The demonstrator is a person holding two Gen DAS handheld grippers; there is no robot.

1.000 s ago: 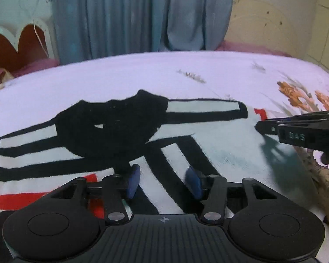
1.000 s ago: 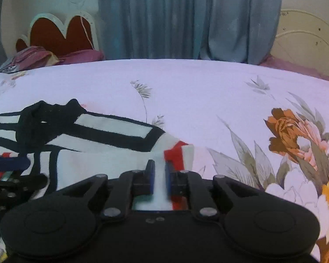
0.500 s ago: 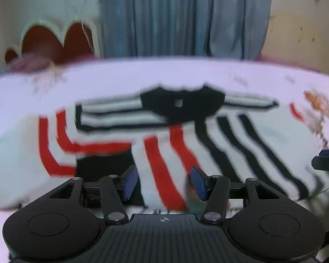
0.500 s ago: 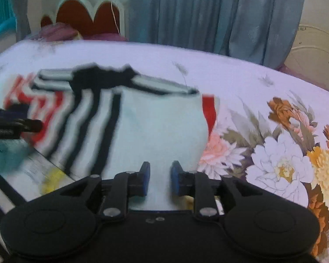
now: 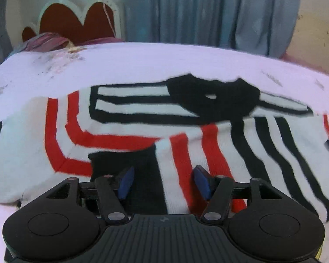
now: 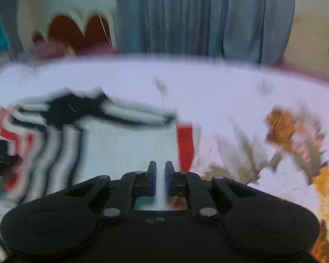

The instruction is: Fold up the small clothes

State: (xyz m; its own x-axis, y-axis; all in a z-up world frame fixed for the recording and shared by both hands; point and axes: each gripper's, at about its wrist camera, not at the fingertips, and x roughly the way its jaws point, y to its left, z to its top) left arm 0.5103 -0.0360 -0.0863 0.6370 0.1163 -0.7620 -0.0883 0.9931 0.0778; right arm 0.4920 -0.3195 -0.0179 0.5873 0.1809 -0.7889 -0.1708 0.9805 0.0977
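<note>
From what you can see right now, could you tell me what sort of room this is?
Most likely a bedroom. The striped sweater lies on a bed with a floral sheet, a scalloped red headboard stands at its far end, and grey-blue curtains hang behind.

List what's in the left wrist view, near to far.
Left hand-held gripper → striped red, black and white knit garment → pale lilac bedsheet → scalloped red headboard and grey-blue curtain.
</note>
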